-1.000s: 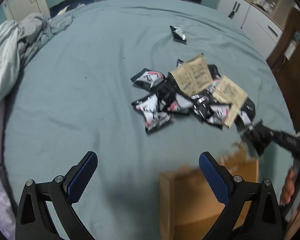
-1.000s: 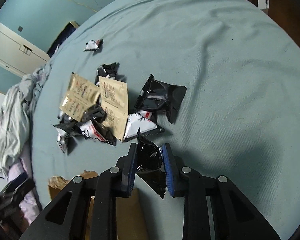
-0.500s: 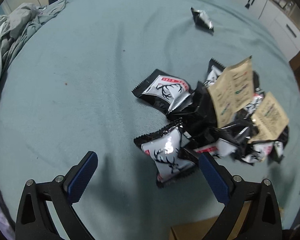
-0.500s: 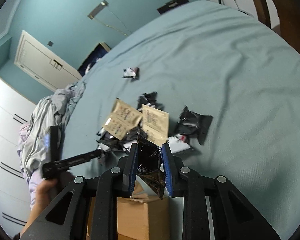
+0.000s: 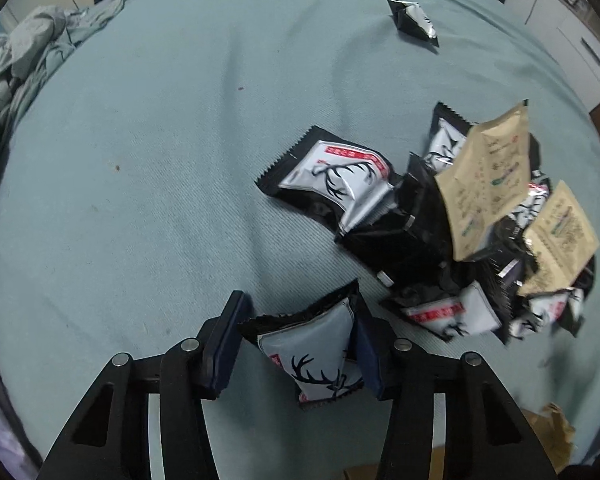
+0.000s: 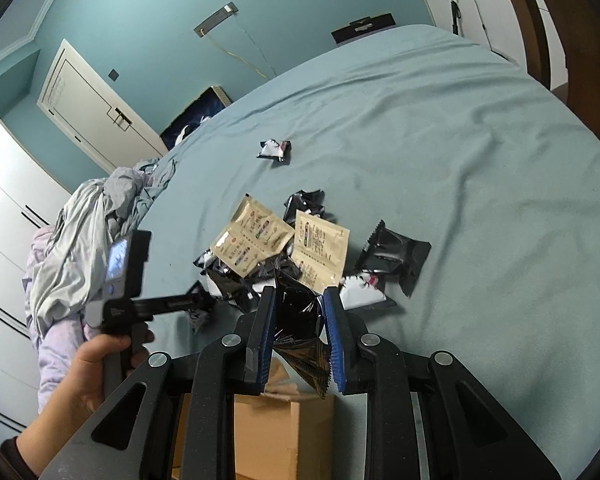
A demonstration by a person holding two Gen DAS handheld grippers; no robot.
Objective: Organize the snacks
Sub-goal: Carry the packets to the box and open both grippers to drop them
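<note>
The left claw (image 5: 298,344) has just been closing and is squeezing a silver snack pack (image 5: 312,350) with a black deer on it, lying on the bed (image 5: 148,184) beside the snack pile (image 5: 472,224). The right claw (image 6: 300,336) is pinching a shiny black snack pack (image 6: 298,316) above the cardboard box (image 6: 276,436).
</note>
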